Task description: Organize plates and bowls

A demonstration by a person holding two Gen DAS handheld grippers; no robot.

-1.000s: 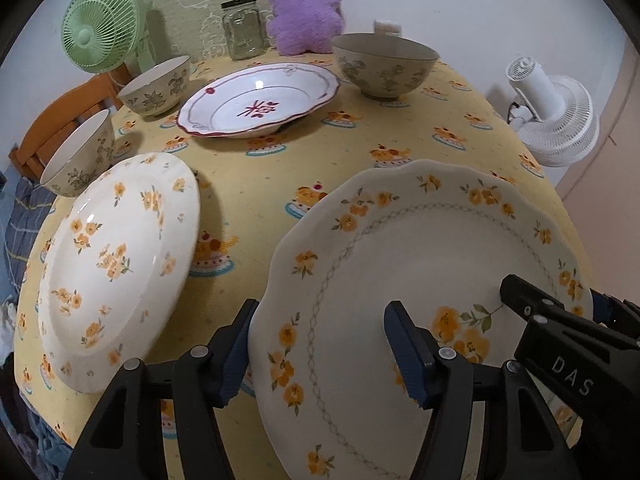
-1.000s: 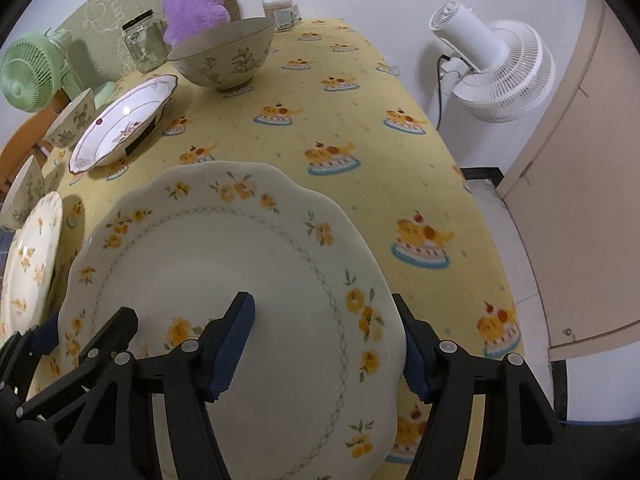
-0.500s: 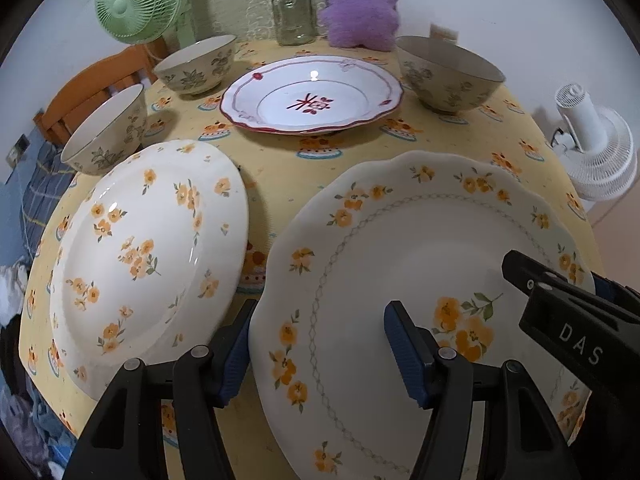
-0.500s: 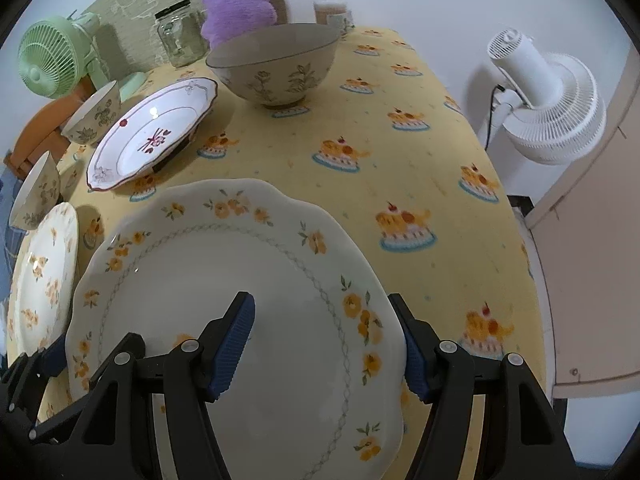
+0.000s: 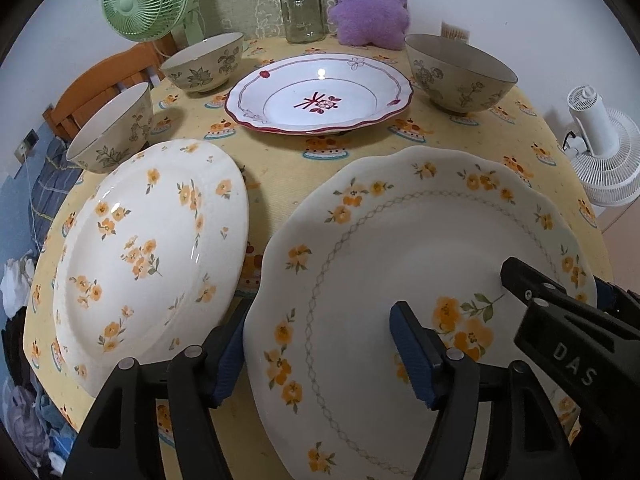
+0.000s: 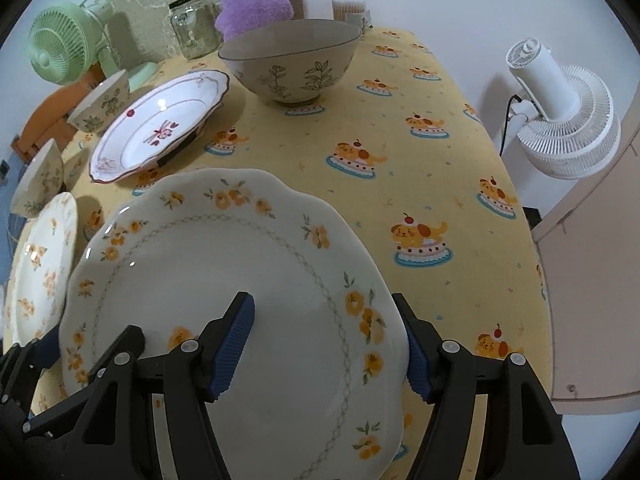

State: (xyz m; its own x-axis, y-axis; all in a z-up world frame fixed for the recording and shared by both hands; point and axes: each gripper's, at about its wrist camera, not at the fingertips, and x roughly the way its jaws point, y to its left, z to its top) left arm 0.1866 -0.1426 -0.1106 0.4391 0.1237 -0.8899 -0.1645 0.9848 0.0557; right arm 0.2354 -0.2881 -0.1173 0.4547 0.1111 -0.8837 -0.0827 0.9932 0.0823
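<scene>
From the left wrist camera, the left gripper (image 5: pixel 320 352) straddles the near-left rim of a scalloped plate (image 5: pixel 420 280) with orange flowers: one blue pad (image 5: pixel 414 356) lies over the plate's face, the other sits under the rim, so the jaws are clamped on the plate. At the right edge, the right gripper (image 5: pixel 568 320) reaches onto the same plate. Just left of it lies a round floral plate (image 5: pixel 148 256) on the yellow tablecloth (image 5: pixel 280 188). Farther back stand a red-trimmed plate (image 5: pixel 320 98), a small bowl (image 5: pixel 114 128) at the left edge, a second small bowl (image 5: pixel 204 62) behind it, and a large bowl (image 5: pixel 458 72) on the right. At the far end are a green fan (image 5: pixel 146 0), a glass jar (image 5: pixel 302 10) and a purple plush toy (image 5: pixel 370 4); a white fan (image 5: pixel 600 148) stands off the table's right side.

From the right wrist camera, the right gripper (image 6: pixel 328 352) pinches the scalloped plate (image 6: pixel 240 280) at its right rim, one pad (image 6: pixel 234 348) on the face and the other beneath the edge. The left gripper (image 6: pixel 40 364) shows at the lower left, at the plate's rim. Beyond are the large bowl (image 6: pixel 292 60), the red-trimmed plate (image 6: pixel 160 124), the round floral plate (image 6: pixel 40 264) and the white fan (image 6: pixel 560 108).
</scene>
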